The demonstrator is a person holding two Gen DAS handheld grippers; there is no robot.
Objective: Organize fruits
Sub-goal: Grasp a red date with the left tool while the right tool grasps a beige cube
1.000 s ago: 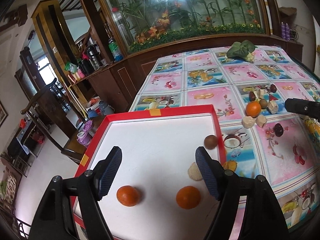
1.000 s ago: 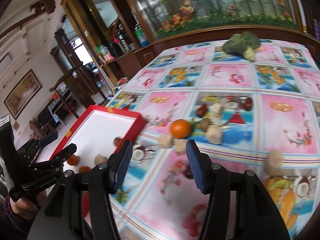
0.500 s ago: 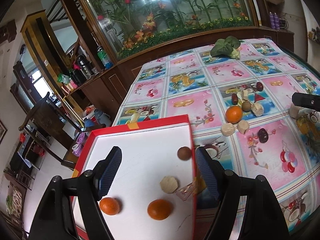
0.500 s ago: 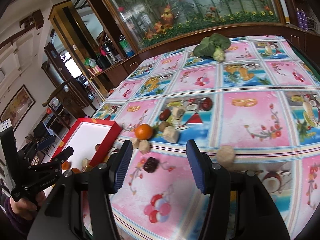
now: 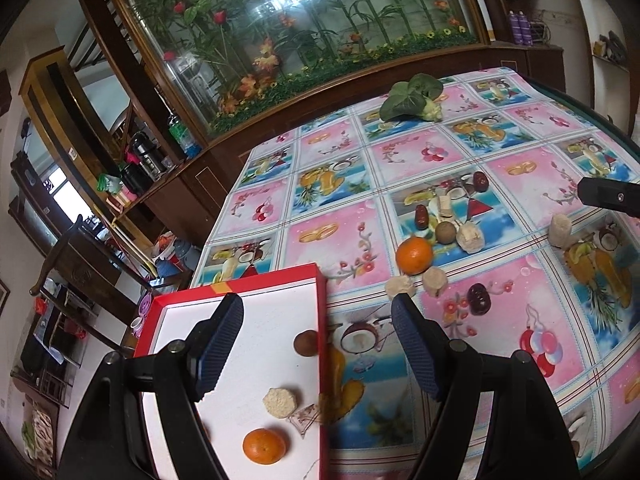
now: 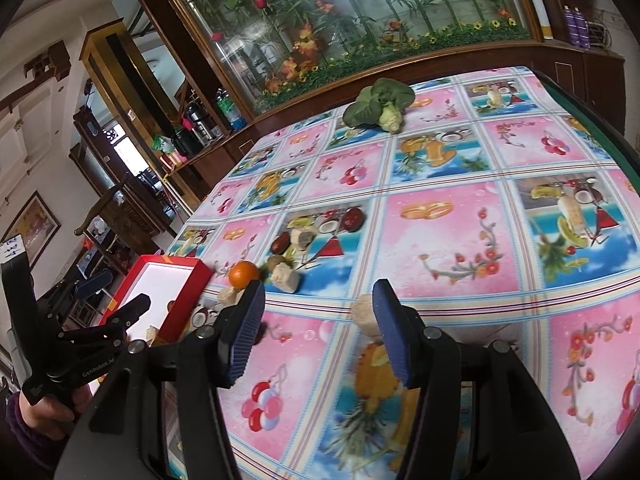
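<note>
A red tray [image 5: 320,296] with a white floor lies at the table's left edge; it also shows in the right wrist view [image 6: 188,276]. It holds an orange [image 5: 264,445], a beige cake piece [image 5: 281,401] and a brown round fruit [image 5: 306,343]. On the cloth lie an orange [image 5: 415,255], beige pieces [image 5: 434,280], dark dates [image 5: 479,299] and a brown fruit [image 5: 445,233]. My left gripper [image 5: 318,350] is open and empty over the tray's right rim. My right gripper [image 6: 318,332] is open and empty, just before a lone beige piece [image 6: 364,314].
A leafy green vegetable [image 5: 412,98] lies at the table's far end. A wooden cabinet with a glass plant display [image 5: 320,40] stands behind the table. Chairs and shelves stand to the left, below the table's edge. My left gripper shows in the right wrist view [image 6: 100,328].
My left gripper has moved right, from over the tray's middle to its right rim. My right gripper has moved right and forward toward the lone beige piece. Both stayed open.
</note>
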